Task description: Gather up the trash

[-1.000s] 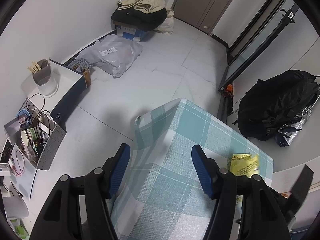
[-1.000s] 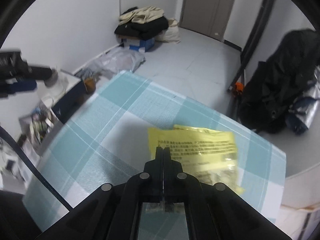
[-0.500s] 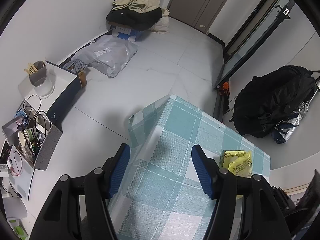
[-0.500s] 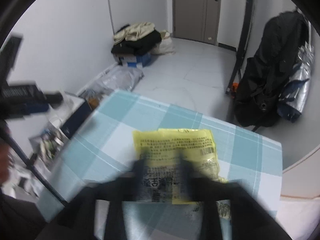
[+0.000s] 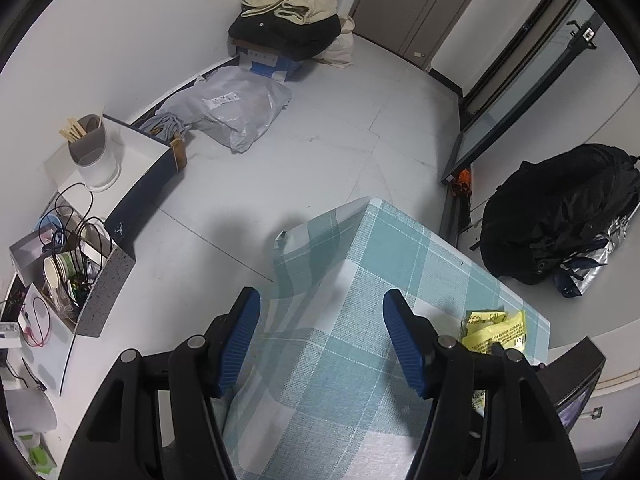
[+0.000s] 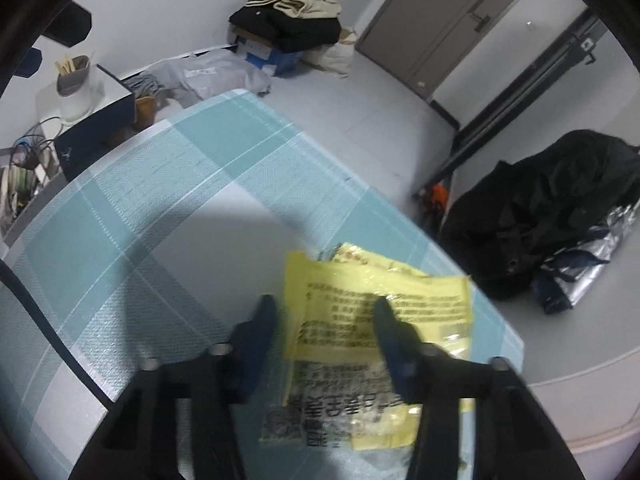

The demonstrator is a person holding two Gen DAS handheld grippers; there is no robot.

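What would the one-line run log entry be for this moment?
left hand-held gripper: open, empty | right hand-held gripper: closing around yellow wrapper | wrapper: flat on checked tablecloth

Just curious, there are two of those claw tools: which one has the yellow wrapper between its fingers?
The right gripper. Its closing jaws straddle the yellow wrapper on the checked table; the left gripper hangs open over bare cloth.
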